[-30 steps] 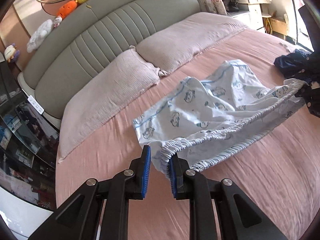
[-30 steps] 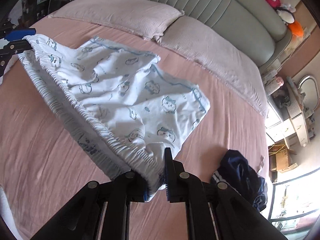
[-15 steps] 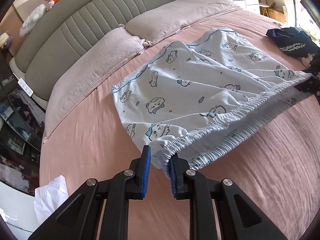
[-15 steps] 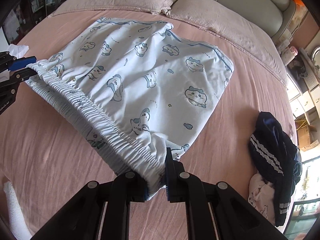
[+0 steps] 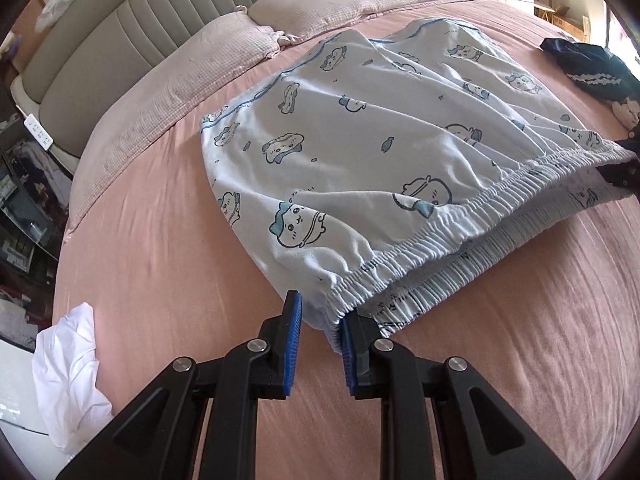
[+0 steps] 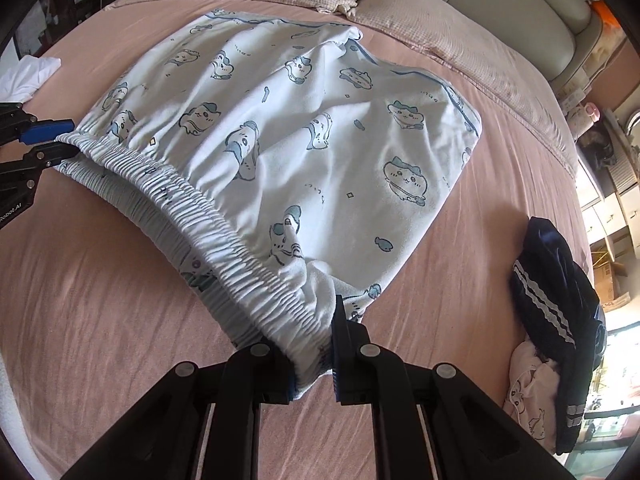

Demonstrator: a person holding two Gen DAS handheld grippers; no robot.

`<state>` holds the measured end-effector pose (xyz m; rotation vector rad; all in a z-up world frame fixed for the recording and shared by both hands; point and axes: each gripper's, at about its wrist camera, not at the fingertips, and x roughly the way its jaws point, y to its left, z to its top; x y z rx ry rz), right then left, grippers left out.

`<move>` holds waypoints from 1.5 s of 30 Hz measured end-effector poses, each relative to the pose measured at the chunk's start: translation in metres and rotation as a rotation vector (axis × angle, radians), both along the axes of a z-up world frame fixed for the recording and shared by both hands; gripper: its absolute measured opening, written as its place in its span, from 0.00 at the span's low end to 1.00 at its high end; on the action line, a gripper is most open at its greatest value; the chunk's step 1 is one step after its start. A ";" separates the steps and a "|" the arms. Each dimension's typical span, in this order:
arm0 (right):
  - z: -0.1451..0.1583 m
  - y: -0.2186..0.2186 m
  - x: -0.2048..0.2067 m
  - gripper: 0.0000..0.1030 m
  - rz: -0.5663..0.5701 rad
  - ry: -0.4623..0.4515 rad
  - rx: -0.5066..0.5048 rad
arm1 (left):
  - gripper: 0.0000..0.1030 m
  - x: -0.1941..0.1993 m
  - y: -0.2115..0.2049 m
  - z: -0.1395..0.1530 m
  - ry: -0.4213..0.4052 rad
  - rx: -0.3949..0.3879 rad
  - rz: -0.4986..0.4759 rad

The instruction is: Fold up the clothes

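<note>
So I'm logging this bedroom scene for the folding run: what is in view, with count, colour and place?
printed shorts: one, pale blue, spread mid-bed
bed sheet: one, pink
pillows: two, pinkish, by headboard
headboard: one, grey-green
dark garment: one, navy, white stripes, bed edge
white cloth: one, opposite bed edge
left gripper: black, blue pads, shut on waistband corner
right gripper: black, shut on other waistband corner

Left gripper [image 5: 318, 334]: black linkage arms, silver screws, blue-padded jaws
</note>
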<state>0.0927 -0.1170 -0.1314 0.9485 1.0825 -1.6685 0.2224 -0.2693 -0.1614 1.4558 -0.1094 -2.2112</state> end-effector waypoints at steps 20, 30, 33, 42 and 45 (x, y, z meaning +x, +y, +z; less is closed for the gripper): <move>-0.008 0.011 -0.012 0.54 -0.074 -0.081 0.028 | 0.69 0.019 -0.010 0.004 -0.010 0.057 0.054; 0.010 0.034 -0.042 0.68 -0.134 -0.212 -0.054 | 0.74 0.021 -0.003 0.025 0.022 -0.032 -0.010; 0.019 0.038 -0.058 0.68 -0.173 -0.294 -0.114 | 0.74 0.014 -0.011 0.032 0.042 -0.013 -0.002; 0.027 0.041 -0.089 0.74 -0.375 -0.546 -0.257 | 0.76 0.006 -0.028 0.055 0.114 0.057 -0.004; 0.008 0.047 -0.105 0.74 -0.487 -0.671 -0.250 | 0.76 0.012 -0.028 0.040 0.084 0.052 -0.013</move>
